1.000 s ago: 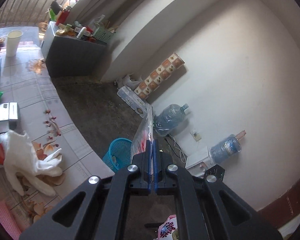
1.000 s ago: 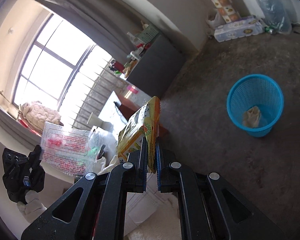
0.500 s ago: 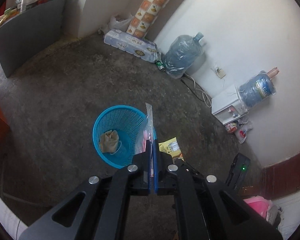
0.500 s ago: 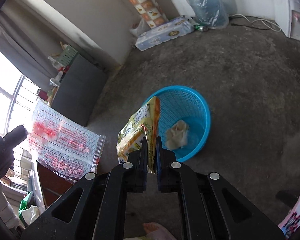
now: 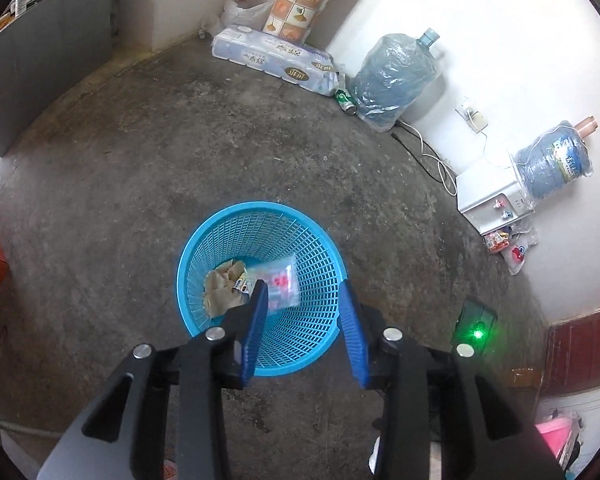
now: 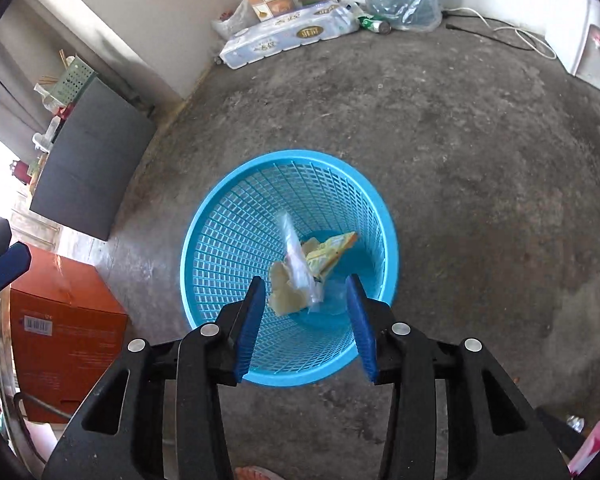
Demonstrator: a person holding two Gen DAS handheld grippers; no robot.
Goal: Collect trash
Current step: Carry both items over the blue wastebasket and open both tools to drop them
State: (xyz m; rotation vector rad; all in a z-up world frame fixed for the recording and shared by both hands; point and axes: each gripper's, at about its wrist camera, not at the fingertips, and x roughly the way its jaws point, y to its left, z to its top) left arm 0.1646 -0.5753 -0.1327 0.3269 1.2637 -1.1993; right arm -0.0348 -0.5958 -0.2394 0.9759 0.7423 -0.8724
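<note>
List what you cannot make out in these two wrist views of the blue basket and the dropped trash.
- Clear plastic bag: motion-blurred in the right wrist view, so its print is unreadable.
- Yellow snack packet: partly hidden by that bag there.
- Crumpled paper: partly behind the left gripper finger.
- Blue basket: near rim covered by the right gripper.

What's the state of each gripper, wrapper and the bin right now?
Left hand-held gripper: open, empty, above the basket.
Right hand-held gripper: open, empty, above the basket.
Blue basket: upright on the floor, holding trash.
Clear red-printed bag: inside the basket.
Yellow snack packet: inside the basket.
Crumpled tissue: inside the basket.
</note>
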